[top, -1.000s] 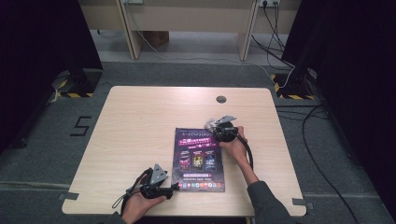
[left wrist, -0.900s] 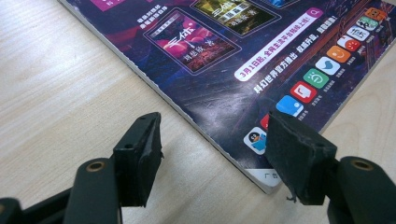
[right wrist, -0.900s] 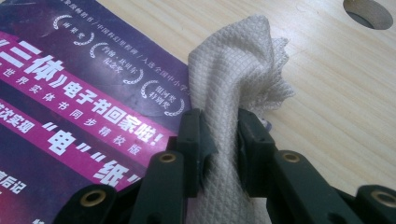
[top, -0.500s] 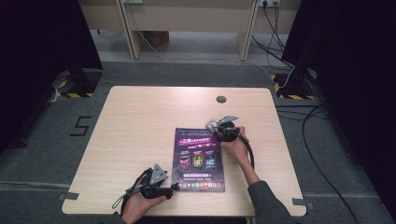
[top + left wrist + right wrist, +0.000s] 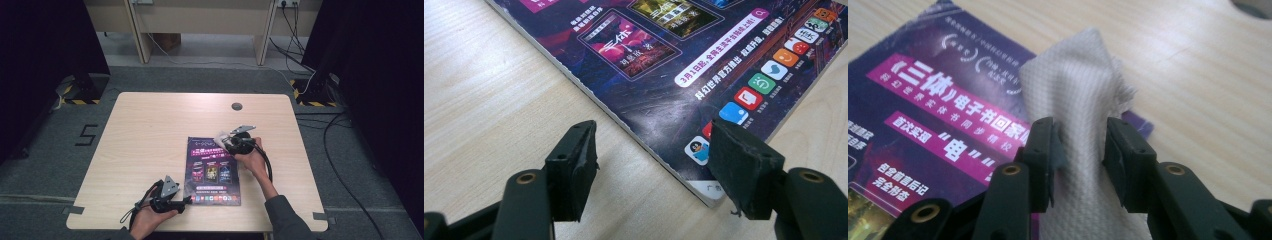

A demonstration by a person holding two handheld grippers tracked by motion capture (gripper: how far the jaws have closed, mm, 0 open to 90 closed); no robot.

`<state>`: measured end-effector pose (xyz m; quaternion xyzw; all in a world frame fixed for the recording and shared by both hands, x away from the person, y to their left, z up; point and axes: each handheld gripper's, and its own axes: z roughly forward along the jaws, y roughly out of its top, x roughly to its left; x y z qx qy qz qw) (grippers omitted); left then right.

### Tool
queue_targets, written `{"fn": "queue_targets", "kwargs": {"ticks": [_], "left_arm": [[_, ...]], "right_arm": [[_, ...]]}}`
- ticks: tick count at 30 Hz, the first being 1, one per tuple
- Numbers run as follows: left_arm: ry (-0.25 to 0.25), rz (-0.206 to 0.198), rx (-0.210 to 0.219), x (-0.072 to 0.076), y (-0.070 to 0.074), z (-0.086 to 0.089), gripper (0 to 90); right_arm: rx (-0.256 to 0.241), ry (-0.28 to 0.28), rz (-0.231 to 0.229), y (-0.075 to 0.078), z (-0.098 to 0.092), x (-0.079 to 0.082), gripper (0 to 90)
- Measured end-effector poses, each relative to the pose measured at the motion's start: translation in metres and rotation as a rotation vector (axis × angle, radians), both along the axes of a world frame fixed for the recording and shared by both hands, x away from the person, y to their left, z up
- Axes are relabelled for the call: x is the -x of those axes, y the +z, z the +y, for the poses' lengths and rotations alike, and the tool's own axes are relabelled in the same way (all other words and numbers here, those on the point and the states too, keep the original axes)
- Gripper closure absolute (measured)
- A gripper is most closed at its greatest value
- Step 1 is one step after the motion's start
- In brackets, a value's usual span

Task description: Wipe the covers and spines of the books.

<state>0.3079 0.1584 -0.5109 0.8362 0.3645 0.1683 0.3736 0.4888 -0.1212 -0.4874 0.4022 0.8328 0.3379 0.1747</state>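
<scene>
wiping in progress: right gripper (image 5: 1079,150) clamps a beige cloth (image 5: 1083,100) on the magazine's (image 5: 214,170) far right corner; left gripper (image 5: 654,165), jaws spread and holding nothing, straddles its near left corner; most of the cover likely remains unwiped

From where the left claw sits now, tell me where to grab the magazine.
Take the magazine at its near bound corner, coming in low from the table side. It lies flat, so only the edge is grippable; the open left claw already straddles it.
</scene>
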Motion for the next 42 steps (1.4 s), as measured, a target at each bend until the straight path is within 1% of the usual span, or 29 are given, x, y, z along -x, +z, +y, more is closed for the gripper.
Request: {"fn": "queue_targets", "kwargs": {"ticks": [1,2,3,4,6,8,9,12,14,15,17,19,22,26,27,29,32,34,37,38,39,40,42], "left_arm": [[0.000,0.001,0.000,0.000,0.000,0.000,35.3],[-0.001,-0.001,-0.002,0.000,0.000,0.000,35.3],[0.000,-0.001,-0.002,0.000,0.000,0.000,35.3],[-0.001,-0.002,-0.002,0.000,0.000,0.000,35.3],[0.000,-0.003,-0.001,0.001,0.000,0.000,35.4],[0.002,-0.005,-0.001,0.001,0.000,0.000,35.4],[0.002,-0.004,-0.001,0.001,0.000,0.000,35.4],[0.001,-0.002,0.000,0.000,0.000,0.000,35.3],[0.000,-0.002,-0.001,0.000,0.000,0.000,35.3],[0.001,-0.003,0.000,0.000,0.000,0.000,35.3],[0.001,-0.003,-0.001,0.000,0.000,0.000,35.3],[0.000,-0.003,-0.001,0.000,0.000,0.000,35.3],[0.001,-0.001,0.000,0.000,0.000,0.000,35.3],[0.001,-0.003,-0.001,0.000,0.000,0.000,35.2],[0.002,-0.003,0.000,0.000,0.000,0.000,35.3],[0.002,-0.005,0.002,0.001,0.000,0.000,35.3],[0.002,-0.005,0.002,0.001,0.000,0.000,35.3],[0.002,-0.003,0.001,0.000,0.000,0.000,35.3],[0.002,-0.005,0.002,0.001,-0.001,0.000,35.3],[0.001,-0.005,0.002,0.001,-0.001,0.000,35.3],[0.002,-0.005,0.002,0.000,-0.001,0.000,35.2],[0.001,-0.005,0.001,0.001,0.000,0.000,35.2],[0.002,-0.004,0.001,0.000,0.000,0.000,35.3]], "right_arm": [[-0.006,-0.001,-0.006,0.003,0.000,0.001,67.7],[-0.004,0.013,-0.016,0.005,0.000,0.001,70.4],[0.003,0.021,-0.017,0.005,0.002,0.002,72.3],[0.017,0.027,-0.019,0.005,0.003,0.002,73.3],[0.072,0.037,-0.030,0.000,0.006,0.001,75.3],[0.089,0.027,-0.030,-0.006,0.007,-0.002,76.2],[0.080,0.018,-0.027,-0.006,0.006,-0.003,76.5],[0.084,-0.015,-0.036,-0.007,-0.001,-0.009,76.5],[0.056,-0.035,-0.028,-0.008,-0.006,-0.013,76.4],[0.053,-0.049,-0.031,-0.008,-0.008,-0.015,76.4],[0.047,-0.059,-0.034,-0.009,-0.010,-0.018,76.5],[0.050,-0.058,-0.037,-0.009,-0.008,-0.016,77.1],[0.068,-0.020,-0.044,-0.009,0.000,-0.010,77.2],[0.064,0.044,-0.032,-0.008,0.014,-0.002,77.2],[0.080,0.052,-0.039,-0.008,0.016,-0.002,77.1],[0.087,0.049,-0.048,-0.008,0.015,-0.003,77.1],[0.098,0.018,-0.062,-0.009,0.009,-0.007,76.8],[0.083,-0.010,-0.053,-0.009,0.004,-0.009,76.6],[0.079,-0.015,-0.051,-0.010,0.004,-0.009,76.9],[0.090,-0.005,-0.056,-0.009,0.007,-0.007,76.9],[0.087,0.008,-0.051,-0.009,0.009,-0.006,76.8],[0.070,0.029,-0.042,-0.009,0.015,-0.003,76.8],[0.082,0.061,-0.056,-0.010,0.024,0.001,76.8]]}}
